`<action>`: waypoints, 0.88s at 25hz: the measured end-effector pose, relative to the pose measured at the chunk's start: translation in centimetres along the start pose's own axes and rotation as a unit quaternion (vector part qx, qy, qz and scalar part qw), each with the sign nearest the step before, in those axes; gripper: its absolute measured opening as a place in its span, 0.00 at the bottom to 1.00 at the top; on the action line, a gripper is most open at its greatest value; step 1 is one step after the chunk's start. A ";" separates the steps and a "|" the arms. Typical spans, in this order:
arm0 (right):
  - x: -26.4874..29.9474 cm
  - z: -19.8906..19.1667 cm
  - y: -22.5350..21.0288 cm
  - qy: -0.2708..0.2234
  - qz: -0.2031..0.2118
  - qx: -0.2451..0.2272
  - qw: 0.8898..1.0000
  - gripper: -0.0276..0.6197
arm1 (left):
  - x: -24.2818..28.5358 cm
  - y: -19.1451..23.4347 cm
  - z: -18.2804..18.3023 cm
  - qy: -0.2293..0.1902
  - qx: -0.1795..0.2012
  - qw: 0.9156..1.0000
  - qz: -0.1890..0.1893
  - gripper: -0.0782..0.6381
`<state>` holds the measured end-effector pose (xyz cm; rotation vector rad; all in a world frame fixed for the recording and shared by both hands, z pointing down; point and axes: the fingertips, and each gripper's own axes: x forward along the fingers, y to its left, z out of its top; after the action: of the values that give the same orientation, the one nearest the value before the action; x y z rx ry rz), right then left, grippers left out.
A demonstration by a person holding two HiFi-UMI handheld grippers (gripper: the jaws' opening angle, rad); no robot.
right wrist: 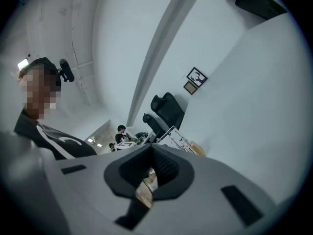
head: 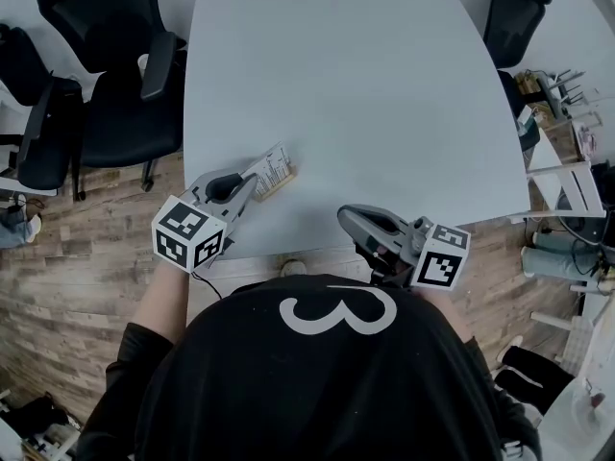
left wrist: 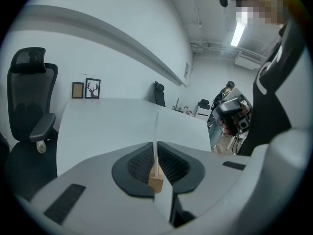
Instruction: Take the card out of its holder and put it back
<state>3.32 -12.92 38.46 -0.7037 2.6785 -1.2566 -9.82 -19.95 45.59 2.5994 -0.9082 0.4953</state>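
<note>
Now my left gripper (head: 250, 188) is clamped on one end of the card (head: 268, 169), near the desk's (head: 365, 94) front edge, left of centre; seen edge-on, the thin sheet stands pinched between the pads, with the wooden holder (head: 285, 178) along its lower edge and seemingly on it; my right gripper (head: 347, 217) has its jaws together on nothing. To do this well, I judge the right should open and pinch the wood, then pull straight along the slot without twisting the sheet. My left forearm comes in from the near-left, its jaws angled toward the desk's middle; my right gripper lies along the front edge, pointing left, apart from the card.
</note>
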 end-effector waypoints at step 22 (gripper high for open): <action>-0.3 -0.3 -0.3 0.001 -0.016 0.005 1.000 0.06 | 0.1 -0.3 0.6 -0.003 0.019 1.000 -0.018 0.14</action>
<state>3.62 -12.69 38.86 -0.7481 2.6706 -1.2795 -9.44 -20.02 45.04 2.6472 -0.8615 0.4995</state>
